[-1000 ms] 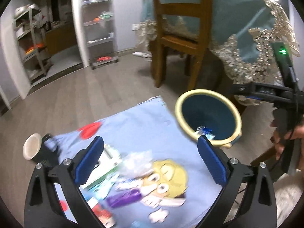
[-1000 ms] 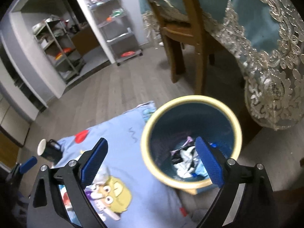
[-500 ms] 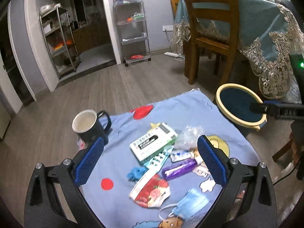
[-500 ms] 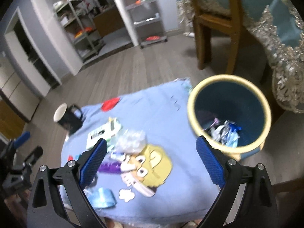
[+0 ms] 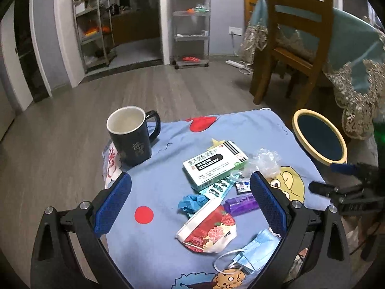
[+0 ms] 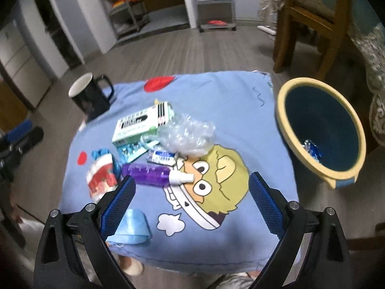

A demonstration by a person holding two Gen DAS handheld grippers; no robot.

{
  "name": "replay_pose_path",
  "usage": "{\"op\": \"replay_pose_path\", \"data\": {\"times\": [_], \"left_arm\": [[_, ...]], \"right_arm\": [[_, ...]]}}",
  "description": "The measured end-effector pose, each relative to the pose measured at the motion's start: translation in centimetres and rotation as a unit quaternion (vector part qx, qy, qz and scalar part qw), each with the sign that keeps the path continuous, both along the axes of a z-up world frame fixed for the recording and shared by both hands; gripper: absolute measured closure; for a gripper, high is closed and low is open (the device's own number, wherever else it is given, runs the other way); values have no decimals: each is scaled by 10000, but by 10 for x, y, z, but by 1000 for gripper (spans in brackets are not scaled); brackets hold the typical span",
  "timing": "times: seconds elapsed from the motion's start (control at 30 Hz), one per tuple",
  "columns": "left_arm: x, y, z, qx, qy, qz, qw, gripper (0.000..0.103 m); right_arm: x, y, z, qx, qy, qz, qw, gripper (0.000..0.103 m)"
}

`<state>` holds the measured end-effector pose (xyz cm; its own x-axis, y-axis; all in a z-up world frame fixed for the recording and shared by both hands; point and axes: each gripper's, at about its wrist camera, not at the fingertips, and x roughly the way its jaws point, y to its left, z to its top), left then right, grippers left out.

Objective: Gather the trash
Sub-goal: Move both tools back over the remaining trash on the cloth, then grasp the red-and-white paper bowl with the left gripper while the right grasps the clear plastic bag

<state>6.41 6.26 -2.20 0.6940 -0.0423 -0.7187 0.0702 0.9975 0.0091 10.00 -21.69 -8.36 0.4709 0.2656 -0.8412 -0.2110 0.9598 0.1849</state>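
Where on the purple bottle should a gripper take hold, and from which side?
Probably the middle of the purple bottle, from above with the fingers across its width. It lies on its side on the cloth, the white cap pointing toward the bin, so the round body gives two opposite sides.

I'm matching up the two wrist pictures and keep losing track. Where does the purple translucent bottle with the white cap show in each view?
Left wrist view: purple translucent bottle lies right of centre, partly hidden behind the left gripper's right finger.
Right wrist view: it lies left of centre, white cap pointing right onto the cartoon face.
Shared landmark: the white-and-green medicine box, farther from the camera than the bottle in both views.
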Motion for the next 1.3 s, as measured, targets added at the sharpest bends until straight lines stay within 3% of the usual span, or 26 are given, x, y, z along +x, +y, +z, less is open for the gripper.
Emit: {"op": "replay_pose_path", "data": {"times": [0.27, 0.4, 0.5, 0.7, 1.1, 1.3], "left_arm": [[8, 8, -21, -61, 397, 188, 9990, 6], [10, 6, -28, -95, 526, 144, 9985, 6], [12, 3, -34, 6, 625, 129, 9980, 6], [14, -2, -46, 138, 793, 50, 9967, 6], [25, -26, -109, 333, 1525, -172, 9876, 6], [30, -40, -135, 683, 1891, -335, 9790, 6]], "right_arm": [[8, 33, -30, -407, 257, 543, 9974, 9], [12, 39, -45, -530, 451, 675, 9953, 9], [19, 37, -46, -639, 358, 589, 9956, 9], [49, 18, -42, -226, 150, 120, 9996, 9], [83, 14, -60, -77, 306, 61, 9995, 22], [91, 20, -72, -85, 436, 170, 9989, 25]]}}
